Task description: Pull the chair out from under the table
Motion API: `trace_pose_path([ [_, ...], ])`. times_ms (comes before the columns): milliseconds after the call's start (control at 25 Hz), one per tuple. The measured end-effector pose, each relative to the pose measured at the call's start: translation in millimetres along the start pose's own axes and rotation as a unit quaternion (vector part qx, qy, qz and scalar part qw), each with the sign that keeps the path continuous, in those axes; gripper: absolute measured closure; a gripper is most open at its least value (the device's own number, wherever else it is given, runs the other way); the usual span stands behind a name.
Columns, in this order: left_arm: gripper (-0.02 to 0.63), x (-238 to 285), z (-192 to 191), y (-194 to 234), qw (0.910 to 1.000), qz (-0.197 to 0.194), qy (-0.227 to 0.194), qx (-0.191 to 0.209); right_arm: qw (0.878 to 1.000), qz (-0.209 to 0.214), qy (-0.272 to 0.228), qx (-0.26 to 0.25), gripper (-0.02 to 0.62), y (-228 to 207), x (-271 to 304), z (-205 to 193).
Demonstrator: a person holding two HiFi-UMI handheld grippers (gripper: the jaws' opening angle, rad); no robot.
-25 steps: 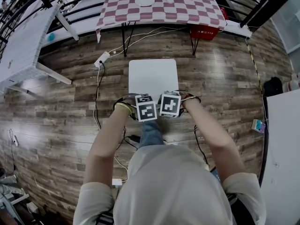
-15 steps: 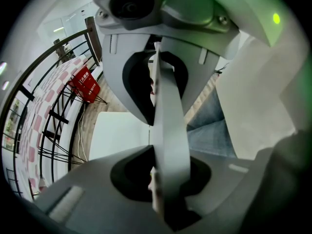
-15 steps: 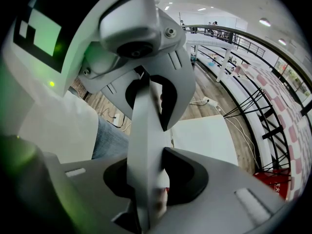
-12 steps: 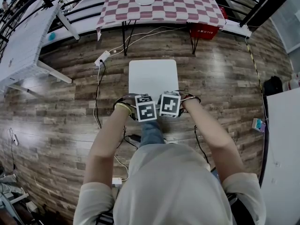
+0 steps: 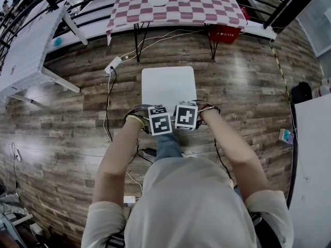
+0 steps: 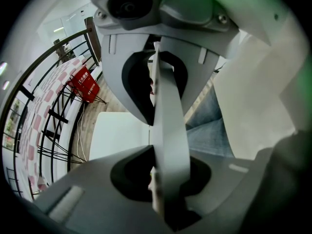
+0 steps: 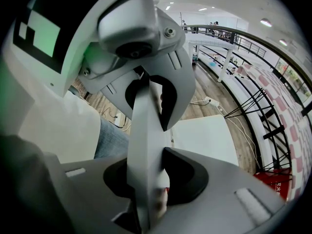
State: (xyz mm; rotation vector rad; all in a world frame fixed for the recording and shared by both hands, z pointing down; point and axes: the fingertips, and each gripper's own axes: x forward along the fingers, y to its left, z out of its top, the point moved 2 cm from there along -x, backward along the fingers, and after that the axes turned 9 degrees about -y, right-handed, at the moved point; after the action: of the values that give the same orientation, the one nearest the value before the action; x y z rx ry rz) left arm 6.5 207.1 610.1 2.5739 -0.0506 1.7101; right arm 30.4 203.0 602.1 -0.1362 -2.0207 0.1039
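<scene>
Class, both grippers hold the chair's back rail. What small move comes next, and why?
Probably open both jaws and let go: the left gripper and right gripper clamp the back rail, yet the chair seat stands clear of the checked table, bare floor between them.

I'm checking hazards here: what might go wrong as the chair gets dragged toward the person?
1. The left gripper and right gripper pinch only the thin top edge of the backrest; a hard tug might slip off or tip the chair.
2. A white cable runs beside the chair and a black cable lies close beside the person; a chair leg or backward step may snag them.
</scene>
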Motion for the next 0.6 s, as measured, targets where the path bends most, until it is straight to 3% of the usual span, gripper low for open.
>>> trace_pose_path([
  [600,0.526,2.2,0.9,-21.9,1.0,0.001,-0.001,0.002,1.0,-0.001,0.0,0.005,0.497,22.1,3.2,-4.5],
])
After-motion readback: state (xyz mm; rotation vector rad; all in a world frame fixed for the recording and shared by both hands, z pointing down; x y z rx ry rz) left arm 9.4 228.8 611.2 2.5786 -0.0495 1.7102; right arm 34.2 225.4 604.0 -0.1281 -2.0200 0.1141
